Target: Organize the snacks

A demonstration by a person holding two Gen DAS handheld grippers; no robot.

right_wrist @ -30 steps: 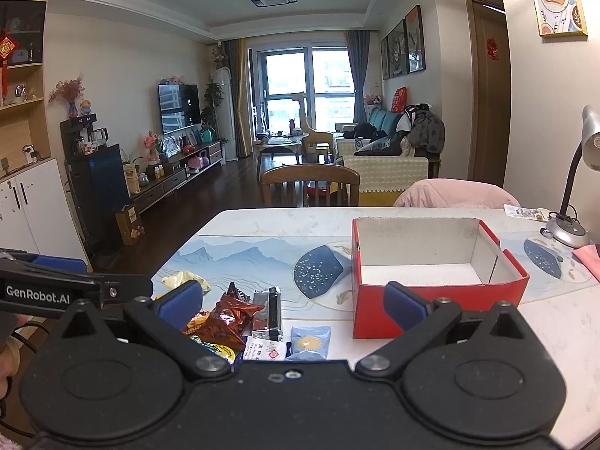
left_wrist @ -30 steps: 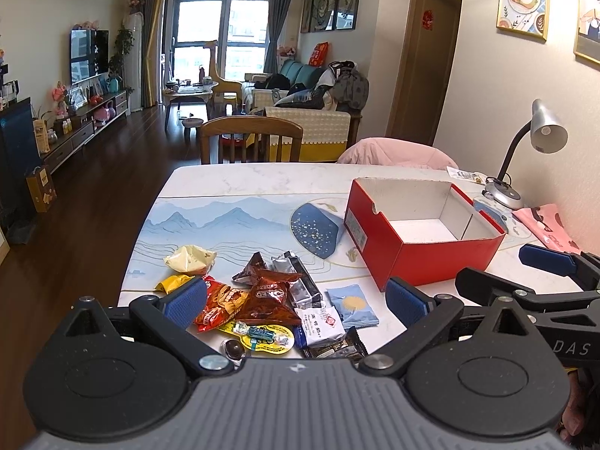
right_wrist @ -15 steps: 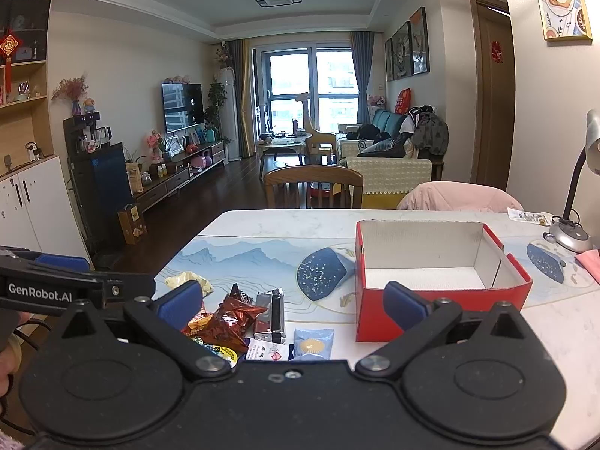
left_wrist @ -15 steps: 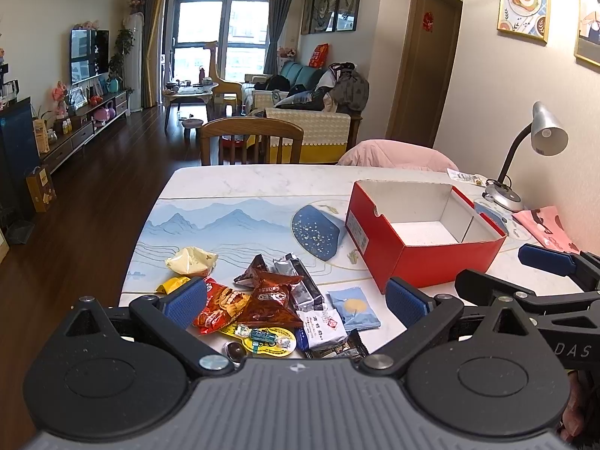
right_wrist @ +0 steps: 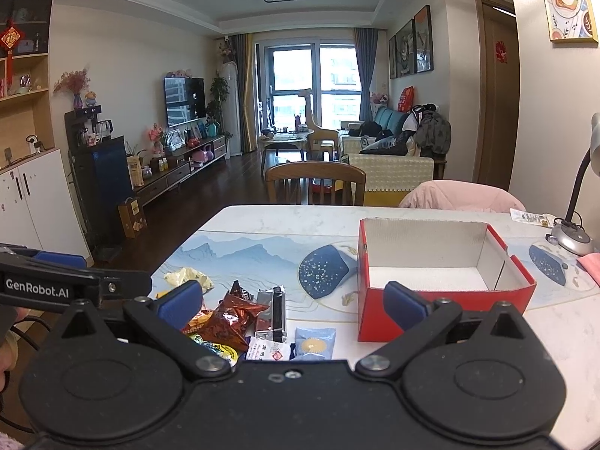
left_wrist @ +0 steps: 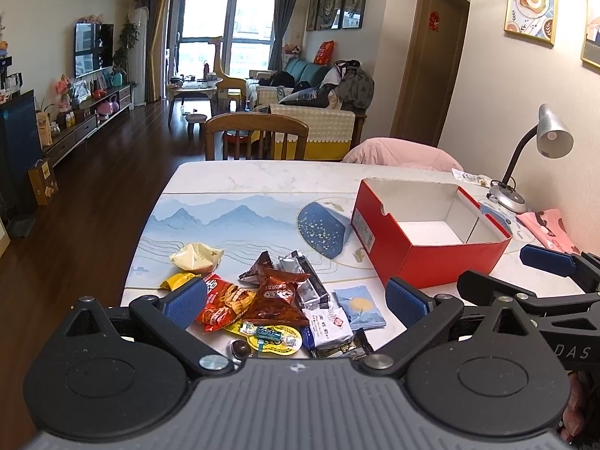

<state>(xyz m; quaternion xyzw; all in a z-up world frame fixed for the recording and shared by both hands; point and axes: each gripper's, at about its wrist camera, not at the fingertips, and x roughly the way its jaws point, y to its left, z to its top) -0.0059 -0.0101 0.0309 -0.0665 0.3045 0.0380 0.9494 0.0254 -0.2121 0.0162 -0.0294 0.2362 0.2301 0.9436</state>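
Left tool (left_wrist: 296, 302) and right tool (right_wrist: 292, 302) hover spread wide, gripping nothing, over the snack pile (left_wrist: 270, 300) at the tabletop's (left_wrist: 262, 176) near edge. Empty red box (left_wrist: 431, 258) at 2 o'clock; desk lamp (left_wrist: 525, 165) beyond.

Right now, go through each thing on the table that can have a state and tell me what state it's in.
Red box: open, empty.
Snack pile: loose on the table, none boxed.
Desk lamp: appears off.
Left gripper: open, holding nothing.
Right gripper: open, holding nothing.
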